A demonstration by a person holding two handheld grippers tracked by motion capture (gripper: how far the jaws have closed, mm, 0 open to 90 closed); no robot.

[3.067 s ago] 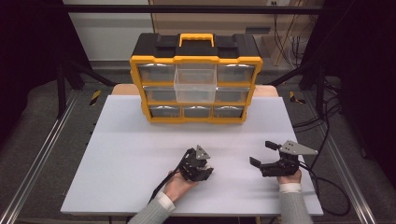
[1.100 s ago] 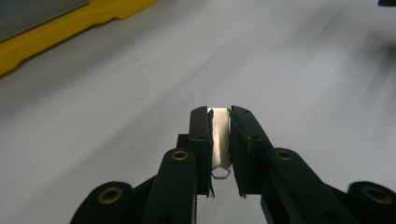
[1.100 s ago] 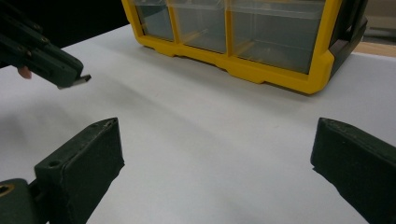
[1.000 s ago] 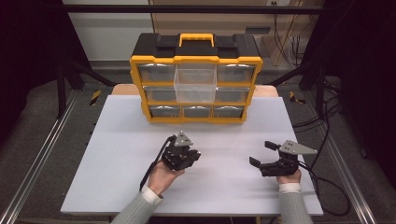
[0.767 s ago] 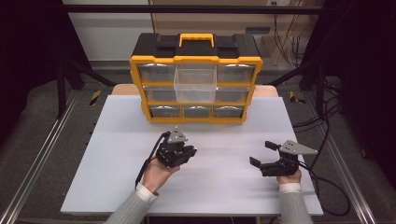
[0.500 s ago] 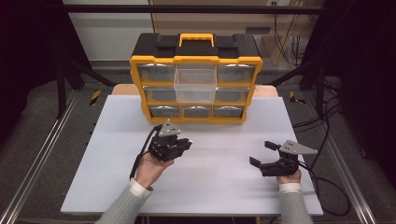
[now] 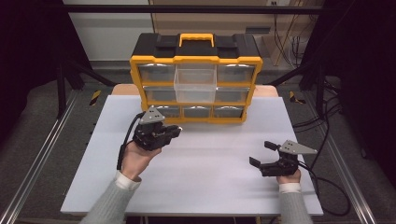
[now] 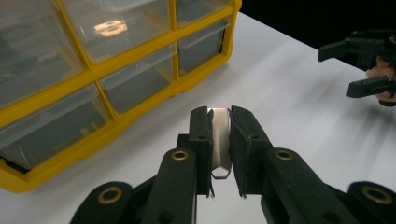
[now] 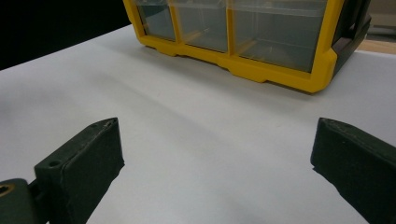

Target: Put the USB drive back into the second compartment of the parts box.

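- High view first: the white surface (image 7: pixel 201 186) carries a yellow drawer cabinet (image 7: pixel 196 84) with a black top at its far side; one clear drawer (image 7: pixel 194 80) in the upper row, the middle one, stands pulled out towards me.
- My left gripper (image 7: pixel 161 134) hangs above the surface just in front of the cabinet's lower left drawers, pointing to the right along its front.
- My right gripper (image 7: pixel 261 154) rests low near the right front of the surface, well apart from the cabinet, its jaws spread wide with nothing between them; in the right gripper view I see bare surface in the gap.
- Left gripper view: my jaws are clamped on a small metal piece (image 8: pixel 219 140), a thin, flat, shiny strip with a little hooked end poking out below the pads. It is off the surface, held edge-on between them.
- I judge the piece light and stiff, so weight is no worry, but its smooth faces look slippery and it could pivot or slide out if my grip eases.
- Holding it across the flat faces near its middle, as I do, seems the safest place; the hooked end is too narrow to grip.
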